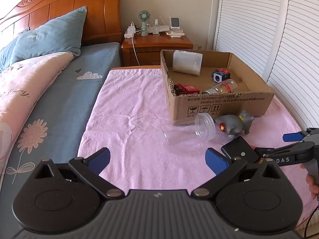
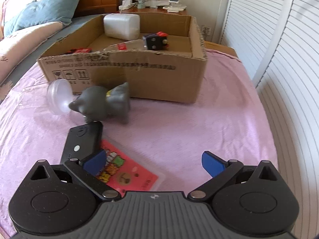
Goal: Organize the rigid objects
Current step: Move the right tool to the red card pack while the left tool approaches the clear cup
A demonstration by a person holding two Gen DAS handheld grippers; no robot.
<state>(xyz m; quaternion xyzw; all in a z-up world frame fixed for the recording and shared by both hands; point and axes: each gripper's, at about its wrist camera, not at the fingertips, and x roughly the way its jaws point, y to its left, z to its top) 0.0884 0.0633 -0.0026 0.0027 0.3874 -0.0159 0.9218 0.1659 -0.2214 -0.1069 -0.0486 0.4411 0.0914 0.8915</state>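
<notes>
Right wrist view: one cardboard box (image 2: 139, 75), four items inside.

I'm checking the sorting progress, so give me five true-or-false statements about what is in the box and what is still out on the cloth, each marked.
1. The grey toy animal lies inside the cardboard box. False: it stands on the pink cloth in front of the box.
2. A white plastic jar lies on its side in the box. True.
3. Both the left gripper and the right gripper are open and hold nothing. True.
4. The clear plastic cup stands upright. False: it lies on its side beside the toy.
5. The black device lies on the cloth, next to a pink card. True.
</notes>
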